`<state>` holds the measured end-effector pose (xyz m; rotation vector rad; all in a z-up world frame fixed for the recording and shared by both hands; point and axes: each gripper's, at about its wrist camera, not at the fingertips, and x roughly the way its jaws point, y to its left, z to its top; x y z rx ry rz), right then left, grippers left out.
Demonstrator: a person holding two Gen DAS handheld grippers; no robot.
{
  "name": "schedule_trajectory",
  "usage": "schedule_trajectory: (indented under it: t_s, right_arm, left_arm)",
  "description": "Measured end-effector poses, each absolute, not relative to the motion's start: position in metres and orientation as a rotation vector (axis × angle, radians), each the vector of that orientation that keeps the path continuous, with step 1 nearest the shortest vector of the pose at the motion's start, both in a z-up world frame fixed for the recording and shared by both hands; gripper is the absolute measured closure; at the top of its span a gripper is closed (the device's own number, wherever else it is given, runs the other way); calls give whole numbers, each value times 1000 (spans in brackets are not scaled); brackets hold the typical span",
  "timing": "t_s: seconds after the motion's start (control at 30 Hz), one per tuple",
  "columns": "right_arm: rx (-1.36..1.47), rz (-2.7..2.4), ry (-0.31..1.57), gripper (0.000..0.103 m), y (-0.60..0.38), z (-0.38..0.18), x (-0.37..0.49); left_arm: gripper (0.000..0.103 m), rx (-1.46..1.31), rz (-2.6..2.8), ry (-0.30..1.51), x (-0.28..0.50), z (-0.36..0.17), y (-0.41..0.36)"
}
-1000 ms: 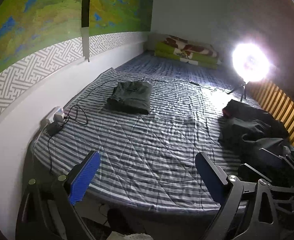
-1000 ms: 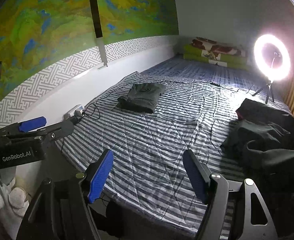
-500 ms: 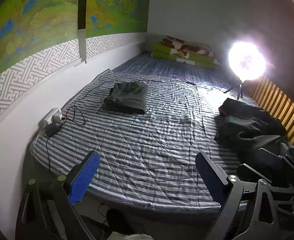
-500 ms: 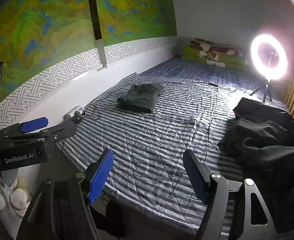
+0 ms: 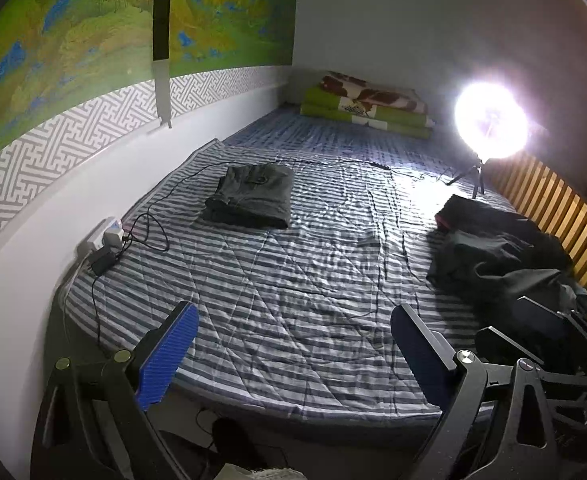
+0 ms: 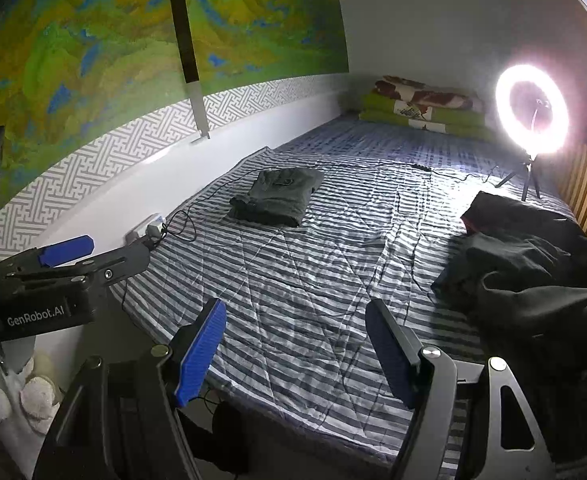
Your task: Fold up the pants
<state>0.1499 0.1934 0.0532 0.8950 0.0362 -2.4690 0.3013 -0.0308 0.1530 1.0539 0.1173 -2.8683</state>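
Observation:
A folded dark green pair of pants (image 5: pixel 253 196) (image 6: pixel 279 196) lies on the striped bedspread (image 5: pixel 293 280) (image 6: pixel 313 280), toward the wall side. A loose heap of black garments (image 5: pixel 497 248) (image 6: pixel 529 264) sits at the right edge of the bed. My left gripper (image 5: pixel 293 356) hangs open over the bed's near edge with nothing between its blue pads. My right gripper (image 6: pixel 301 352) is open and empty too, also at the near edge. The left gripper's body (image 6: pixel 65 268) shows at the far left of the right wrist view.
A lit ring light on a small tripod (image 5: pixel 489 128) (image 6: pixel 531 112) stands on the bed at the back right. A power strip with cables (image 5: pixel 105 240) (image 6: pixel 149 228) lies by the wall. Folded green bedding (image 5: pixel 369 108) is stacked at the far end. Wooden slats (image 5: pixel 553 216) line the right side.
Both grippers have drawn back slightly from the bed, so the bed looks a little farther off. Neither jaw has moved and no garment has shifted.

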Motion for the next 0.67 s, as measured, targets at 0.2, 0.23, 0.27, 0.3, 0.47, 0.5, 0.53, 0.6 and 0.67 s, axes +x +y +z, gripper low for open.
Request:
schedule_trajectory:
  t_s: [0.2,0.23,0.27,0.3,0.47,0.5,0.53,0.6,0.67]
  right_arm:
    - [894,-2470,35,34,193,53,150]
    - [895,-2470,35,34,193,53,150]
    - [896,-2469,35,34,193,53,150]
    - [899,-2468,35,34,193,52,150]
    - [912,-2467,31,34,195,50,147]
    - [913,-2468,31,34,194,49,146]
    - [915,-2470,31,34,194,49,144]
    - [919,-2469,28,34,194,48,143]
    - [923,-2470,27,34,195,47,142]
  left_arm:
    - [2,1051,-2868,113,301,152,-32]
    - [2,1050,-2867,113,301,152,-32]
    - [2,1049,-2866,111,301,152,-32]
    - [2,1046,-2867,108,300,152,-32]
    - [2,1044,-2865,97,298,148,-30]
    - [1,1049,-2865,99,297,147,-30]
    - [1,1053,-2864,100,296,146,-31]
    - [1,1059,-2861,103,294,144,-30]
    - [1,1063,-2859,108,292,143,-29]
